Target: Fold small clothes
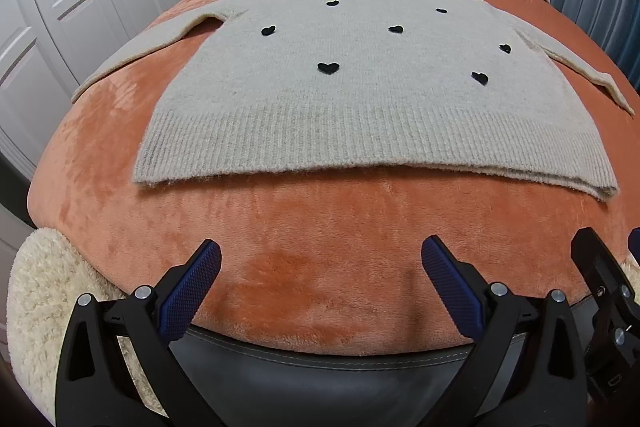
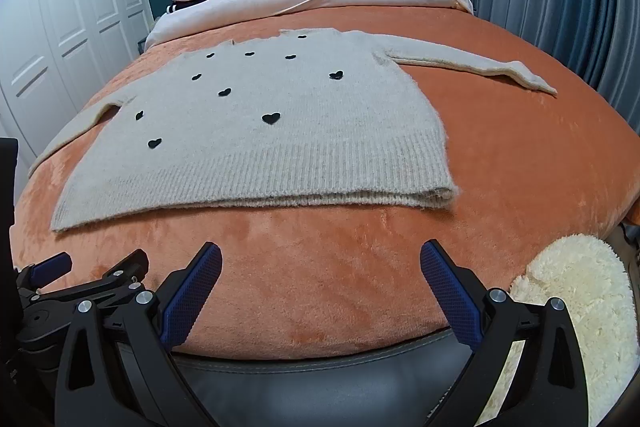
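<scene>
Sweater (image 1: 360, 99) (image 2: 256, 139): beige knit, small, laid flat face-up on the orange plush blanket (image 1: 320, 247) (image 2: 320, 267) covering the bed. Unfolded. Ribbed hem (image 1: 360, 151) toward the cameras, neckline toward the far end. Small black hearts (image 1: 328, 67) scattered over the front. Both sleeves spread outward; the right sleeve (image 2: 472, 67) lies out straight with its cuff angled down, the left sleeve (image 1: 140, 55) runs toward the bed's left edge. Hem's right corner shows two layers, slightly fluffy.

Left claw (image 1: 320, 259): wide, holding nothing, over bare blanket near the foot of the bed, short of the hem.

Right claw (image 2: 320, 259): wide, nothing held, likewise short of the hem.

Cream fluffy rug (image 2: 580, 307) beside the bed.
</scene>
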A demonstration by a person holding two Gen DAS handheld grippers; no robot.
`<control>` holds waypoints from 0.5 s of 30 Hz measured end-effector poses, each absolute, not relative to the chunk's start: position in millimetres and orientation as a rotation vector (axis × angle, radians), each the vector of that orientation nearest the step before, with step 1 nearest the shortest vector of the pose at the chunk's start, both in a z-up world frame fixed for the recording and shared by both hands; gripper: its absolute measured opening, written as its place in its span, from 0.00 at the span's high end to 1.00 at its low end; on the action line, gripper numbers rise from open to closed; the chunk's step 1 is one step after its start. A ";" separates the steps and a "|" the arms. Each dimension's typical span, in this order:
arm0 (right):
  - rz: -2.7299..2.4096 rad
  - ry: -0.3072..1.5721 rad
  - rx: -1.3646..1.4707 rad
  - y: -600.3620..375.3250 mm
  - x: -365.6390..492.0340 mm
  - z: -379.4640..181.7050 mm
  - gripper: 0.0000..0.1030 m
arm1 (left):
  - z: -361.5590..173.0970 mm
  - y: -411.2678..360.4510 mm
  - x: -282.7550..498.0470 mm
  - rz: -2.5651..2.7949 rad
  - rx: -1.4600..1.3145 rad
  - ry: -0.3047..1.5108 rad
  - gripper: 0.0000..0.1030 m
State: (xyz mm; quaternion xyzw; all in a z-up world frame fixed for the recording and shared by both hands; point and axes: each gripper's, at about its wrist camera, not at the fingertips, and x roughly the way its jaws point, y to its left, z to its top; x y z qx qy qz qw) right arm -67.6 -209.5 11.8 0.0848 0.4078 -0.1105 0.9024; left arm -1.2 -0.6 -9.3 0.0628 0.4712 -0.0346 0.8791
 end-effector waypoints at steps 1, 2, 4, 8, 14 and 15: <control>-0.228 0.844 0.175 -208.7 -67.8 11.3 0.05 | -9.7 -0.6 -1.5 -0.072 0.130 0.983 0.05; -0.226 0.845 0.174 -208.6 -67.8 11.1 0.05 | -10.0 -0.7 -2.0 -0.072 0.130 0.982 0.05; -0.224 0.848 0.173 -209.3 -67.4 10.7 0.05 | -10.9 -1.5 -3.0 -0.074 0.133 0.983 0.05; -0.221 0.852 0.172 -208.7 -67.1 10.0 0.05 | -10.6 -0.5 -2.6 -0.077 0.133 0.984 0.05; -0.221 0.852 0.172 -208.6 -66.1 9.9 0.05 | -10.9 -1.4 -4.4 -0.076 0.135 0.981 0.05; -0.221 0.853 0.172 -208.6 -66.0 9.9 0.05 | -10.7 -1.6 -4.0 -0.078 0.134 0.983 0.05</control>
